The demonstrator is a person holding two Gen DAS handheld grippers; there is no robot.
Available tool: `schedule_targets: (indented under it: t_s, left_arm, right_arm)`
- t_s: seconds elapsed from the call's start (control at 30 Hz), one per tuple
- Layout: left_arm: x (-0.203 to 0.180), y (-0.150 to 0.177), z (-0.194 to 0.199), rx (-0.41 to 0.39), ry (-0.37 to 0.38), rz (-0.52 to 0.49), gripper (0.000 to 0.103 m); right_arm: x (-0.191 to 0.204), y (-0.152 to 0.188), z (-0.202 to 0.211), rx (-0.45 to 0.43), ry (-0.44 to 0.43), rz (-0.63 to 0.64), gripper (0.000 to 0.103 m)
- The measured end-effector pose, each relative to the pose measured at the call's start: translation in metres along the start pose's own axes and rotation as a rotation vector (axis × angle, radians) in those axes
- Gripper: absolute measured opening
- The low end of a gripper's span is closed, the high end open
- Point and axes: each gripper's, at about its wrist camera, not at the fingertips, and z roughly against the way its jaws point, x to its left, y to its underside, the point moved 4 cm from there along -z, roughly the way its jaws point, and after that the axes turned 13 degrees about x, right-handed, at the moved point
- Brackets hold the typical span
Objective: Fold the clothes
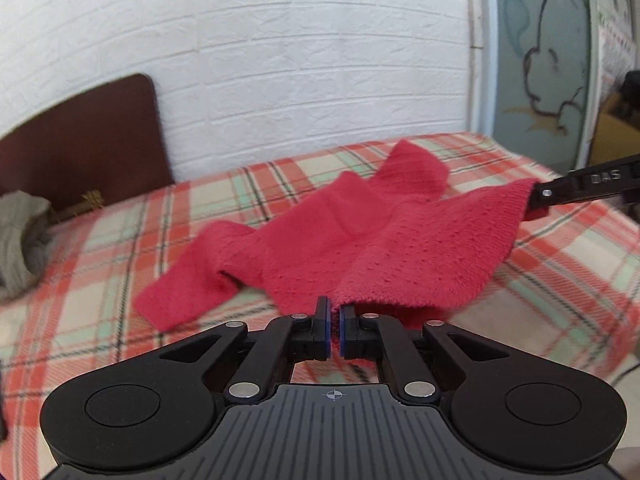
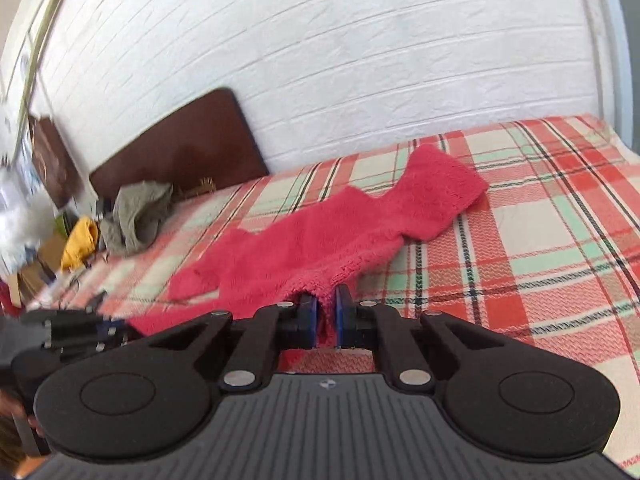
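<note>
- A red sweater [image 1: 344,236] of fluffy knit lies spread across a bed [image 1: 120,280], which is covered in a plaid sheet of red, cream and mint green.
- The sweater sits near the middle of the bed. One sleeve [image 1: 180,292] trails toward the headboard [image 1: 80,148]; the other sleeve [image 2: 440,188] reaches toward the white brick wall [image 1: 300,60].
- The left gripper [image 1: 335,312] is at the sweater's near hem. Its jaws are closed almost together, with a thin fold of red knit pinched between the blue pads.
- The right gripper [image 2: 326,308] is at another part of the same hem, further from the headboard. Its jaws are nearly closed and clamp a bunch of the red fabric.
- From the left wrist view, the right gripper's black fingers [image 1: 560,192] hold a corner of the sweater lifted off the bed.
- From the right wrist view, the left gripper appears blurred at the side nearer the headboard.
- The dark brown headboard stands against the wall.
- A grey-green garment [image 2: 136,216] lies crumpled on the bed just beside the headboard, well apart from the sweater.
- A yellow cloth [image 2: 80,244] lies beyond the grey-green garment, off the bed's edge.
</note>
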Motion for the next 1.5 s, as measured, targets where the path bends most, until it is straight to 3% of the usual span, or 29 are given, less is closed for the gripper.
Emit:
schedule_targets:
  t_s: [0.1, 0.23, 0.33, 0.37, 0.4, 0.57, 0.63, 0.67, 0.7, 0.73, 0.93, 1.0, 1.07, 1.1, 1.13, 1.17, 1.23, 1.3, 1.33, 1.37, 1.4, 1.5]
  left_arm:
    - [-0.003, 0.008, -0.007, 0.038, 0.019, -0.006, 0.0]
    - [-0.002, 0.028, -0.042, 0.167, 0.003, 0.037, 0.002]
    - [-0.002, 0.038, -0.045, 0.168, -0.029, 0.07, 0.023]
    - [-0.001, 0.04, -0.044, 0.162, -0.035, 0.082, 0.035]
    - [-0.002, 0.043, -0.043, 0.165, -0.041, 0.087, 0.038]
    - [-0.01, 0.046, -0.041, 0.17, -0.044, 0.099, 0.045]
    - [-0.013, 0.043, -0.043, 0.171, -0.028, 0.109, 0.044]
    - [-0.014, 0.041, -0.045, 0.17, -0.019, 0.115, 0.028]
    - [-0.014, 0.038, -0.047, 0.168, -0.009, 0.122, 0.011]
    - [-0.013, 0.032, -0.045, 0.158, -0.011, 0.124, 0.002]
    - [0.012, -0.005, 0.001, -0.026, -0.164, 0.092, 0.002]
    - [0.019, -0.01, 0.013, -0.058, -0.181, 0.089, 0.002]
    - [0.015, -0.004, 0.009, -0.023, -0.165, 0.042, 0.003]
    - [0.013, 0.0, 0.007, -0.004, -0.157, 0.018, 0.006]
    - [0.007, 0.009, -0.003, 0.058, -0.142, -0.025, 0.02]
    - [0.001, 0.019, -0.012, 0.121, -0.127, -0.068, 0.026]
    - [-0.012, 0.043, -0.026, 0.222, -0.143, -0.158, 0.019]
    - [-0.016, 0.057, -0.021, 0.221, -0.157, -0.188, 0.027]
    - [-0.018, 0.064, -0.018, 0.221, -0.163, -0.203, 0.042]
    - [-0.017, 0.064, -0.016, 0.22, -0.153, -0.188, 0.049]
    - [-0.016, 0.064, -0.015, 0.223, -0.133, -0.176, 0.049]
    - [-0.016, 0.061, -0.021, 0.222, -0.117, -0.142, 0.049]
  right_arm:
    - [-0.016, 0.007, -0.005, 0.032, 0.021, -0.072, 0.01]
    - [-0.031, 0.026, -0.023, 0.108, 0.05, -0.138, 0.014]
    - [-0.031, 0.04, -0.028, 0.132, 0.058, -0.145, 0.021]
    - [-0.031, 0.042, -0.028, 0.133, 0.057, -0.143, 0.03]
    - [-0.031, 0.044, -0.028, 0.134, 0.057, -0.141, 0.039]
    - [-0.027, 0.045, -0.03, 0.135, 0.081, -0.086, 0.041]
    - [-0.024, 0.042, -0.035, 0.133, 0.079, -0.068, 0.042]
    - [-0.023, 0.039, -0.038, 0.141, 0.063, -0.068, 0.036]
    - [-0.022, 0.036, -0.041, 0.15, 0.043, -0.072, 0.016]
    - [-0.021, 0.032, -0.041, 0.161, -0.004, -0.097, 0.007]
    - [-0.011, 0.014, -0.002, 0.14, -0.279, -0.258, 0.007]
    - [-0.013, 0.016, 0.006, 0.157, -0.323, -0.3, 0.006]
    - [-0.016, 0.025, 0.003, 0.203, -0.313, -0.324, 0.007]
    - [-0.018, 0.032, -0.003, 0.247, -0.277, -0.317, 0.007]
    - [-0.019, 0.04, -0.01, 0.295, -0.233, -0.306, 0.01]
    - [-0.02, 0.049, -0.016, 0.343, -0.19, -0.295, 0.012]
    - [-0.023, 0.063, -0.021, 0.4, -0.155, -0.284, 0.012]
    - [-0.024, 0.065, -0.011, 0.386, -0.159, -0.28, 0.015]
    - [-0.024, 0.064, -0.006, 0.379, -0.151, -0.271, 0.018]
    - [-0.024, 0.063, -0.001, 0.367, -0.133, -0.25, 0.03]
    - [-0.022, 0.061, 0.001, 0.362, -0.121, -0.231, 0.042]
    - [-0.018, 0.056, 0.005, 0.349, -0.085, -0.176, 0.044]
